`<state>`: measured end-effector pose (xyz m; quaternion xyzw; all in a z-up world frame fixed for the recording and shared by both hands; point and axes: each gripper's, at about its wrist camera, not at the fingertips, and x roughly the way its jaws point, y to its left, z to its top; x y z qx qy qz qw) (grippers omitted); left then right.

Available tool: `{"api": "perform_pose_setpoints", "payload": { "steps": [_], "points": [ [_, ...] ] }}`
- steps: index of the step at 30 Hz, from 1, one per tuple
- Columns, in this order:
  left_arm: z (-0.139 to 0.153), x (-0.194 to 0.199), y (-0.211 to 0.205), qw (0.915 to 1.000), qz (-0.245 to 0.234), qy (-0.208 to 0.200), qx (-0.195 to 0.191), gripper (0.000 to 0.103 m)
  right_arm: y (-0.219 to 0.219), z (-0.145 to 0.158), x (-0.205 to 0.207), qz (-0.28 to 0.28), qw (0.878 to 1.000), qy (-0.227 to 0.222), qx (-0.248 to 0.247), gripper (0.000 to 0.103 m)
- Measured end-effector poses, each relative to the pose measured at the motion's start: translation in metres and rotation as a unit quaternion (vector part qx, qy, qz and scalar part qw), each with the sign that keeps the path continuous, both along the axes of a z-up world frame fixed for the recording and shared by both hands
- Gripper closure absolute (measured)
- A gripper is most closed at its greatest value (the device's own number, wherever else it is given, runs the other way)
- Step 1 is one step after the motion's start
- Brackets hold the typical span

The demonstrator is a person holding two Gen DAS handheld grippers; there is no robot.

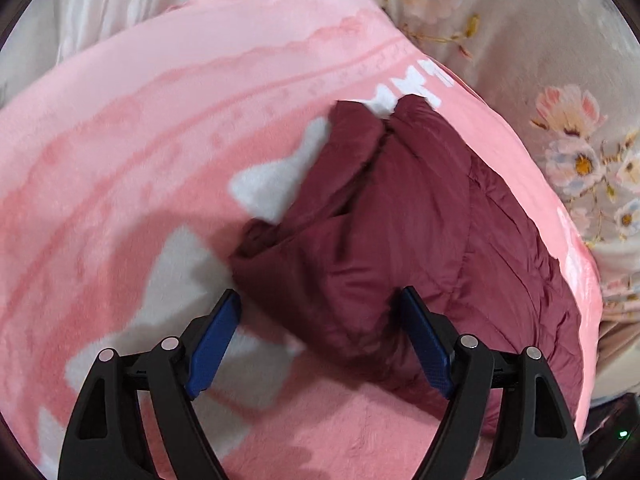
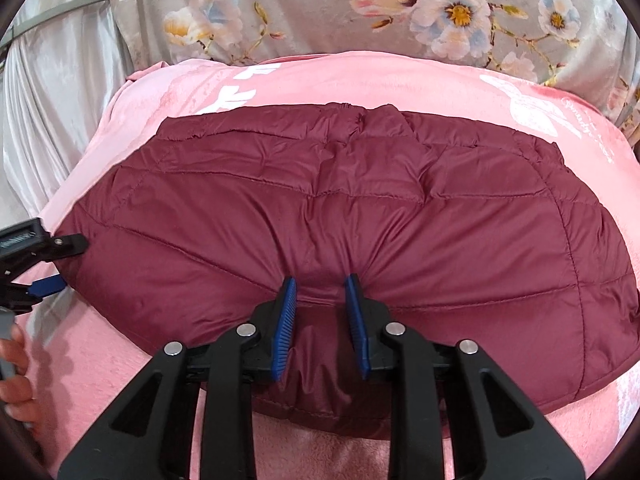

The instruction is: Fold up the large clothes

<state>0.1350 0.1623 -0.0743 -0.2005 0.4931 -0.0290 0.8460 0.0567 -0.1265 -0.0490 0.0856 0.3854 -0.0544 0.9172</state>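
Your jacket: maroon, quilted stitching. Blanket under it: pink, darker stripes, white shapes. Bedsheet, top of frame: grey, pink-and-white floral. Fingers: blue pads.

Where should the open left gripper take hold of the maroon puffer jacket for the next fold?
Probably the near left corner of the maroon puffer jacket, coming in from its left side, where the left gripper sits open at that edge. The hem there lies flat on the pink blanket with a free edge, and the right gripper already pinches the near hem's middle.
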Motion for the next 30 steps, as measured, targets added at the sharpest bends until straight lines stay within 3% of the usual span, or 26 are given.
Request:
{"api": "perform_pose_setpoints", "payload": {
  "steps": [1, 2, 5, 6, 11, 14, 18, 23, 27, 30],
  "points": [
    [0.002, 0.002, -0.004, 0.9999, -0.009, 0.000, -0.011, 0.033, -0.003, 0.005, -0.005, -0.003, 1.000, -0.004, 0.023, 0.078],
    [0.005, 0.002, -0.006, 0.9998, -0.013, 0.000, -0.015, 0.049, -0.005, 0.008, -0.009, -0.002, 0.999, -0.007, 0.036, 0.078],
    [0.023, -0.002, -0.016, 0.9993, -0.031, -0.021, 0.000, 0.085, -0.004, 0.005, -0.011, 0.008, 0.999, 0.012, 0.036, 0.079],
    [0.033, -0.004, -0.020, 0.9985, -0.041, -0.034, 0.004, 0.091, -0.003, 0.001, -0.010, 0.010, 0.999, 0.017, 0.031, 0.079],
    [0.096, -0.019, -0.056, 0.9885, -0.098, -0.114, 0.014, 0.095, -0.008, -0.007, -0.004, 0.014, 0.999, 0.019, 0.033, 0.079],
    [0.135, -0.031, -0.095, 0.9750, -0.153, -0.160, 0.015, 0.096, -0.019, 0.002, -0.010, 0.005, 0.998, 0.025, 0.065, 0.081],
    [0.156, -0.041, -0.158, 0.9573, -0.224, -0.182, 0.023, 0.096, -0.051, 0.023, -0.041, -0.022, 0.995, 0.018, 0.095, 0.081],
    [0.131, -0.048, -0.242, 0.9427, -0.301, -0.140, 0.034, 0.096, -0.105, 0.047, -0.091, -0.099, 0.993, 0.026, 0.050, 0.080],
    [0.075, -0.053, -0.309, 0.9348, -0.345, -0.058, 0.061, 0.095, -0.142, 0.060, -0.130, -0.158, 0.986, 0.028, 0.034, 0.077],
    [0.036, -0.063, -0.336, 0.9281, -0.364, 0.000, 0.078, 0.091, -0.156, 0.065, -0.148, -0.177, 0.983, 0.025, 0.038, 0.076]
  ]
}}
